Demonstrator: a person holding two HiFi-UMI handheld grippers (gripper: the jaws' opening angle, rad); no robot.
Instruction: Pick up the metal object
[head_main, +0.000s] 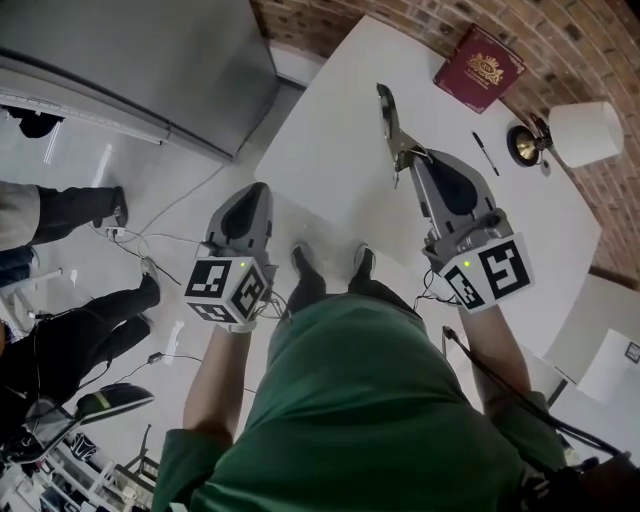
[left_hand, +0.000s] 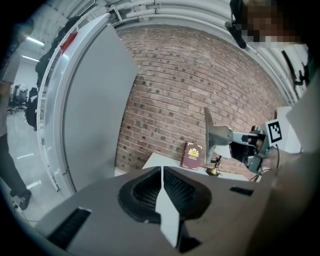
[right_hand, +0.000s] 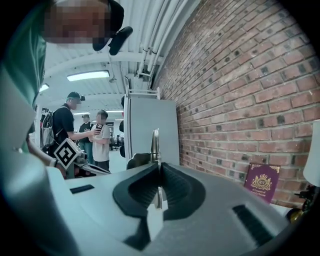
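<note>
A white table (head_main: 330, 150) stood by a brick wall (head_main: 310, 20), bearing a maroon book (head_main: 479, 68), a pen (head_main: 485, 153) and a brass bell (head_main: 523, 144). The right gripper (head_main: 412, 162) was clamped on the flat metal object (head_main: 391, 122), which it held above the table. The object's long axis continued the jaws' line and its free end pointed toward the wall. The left gripper (head_main: 256, 195) had its 2 jaws pressed together on nothing.

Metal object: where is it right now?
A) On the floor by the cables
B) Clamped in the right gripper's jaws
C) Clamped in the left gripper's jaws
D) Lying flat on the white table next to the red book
B: the metal object sticks out from between the shut jaws of the right gripper, while the left gripper is shut on nothing.
</note>
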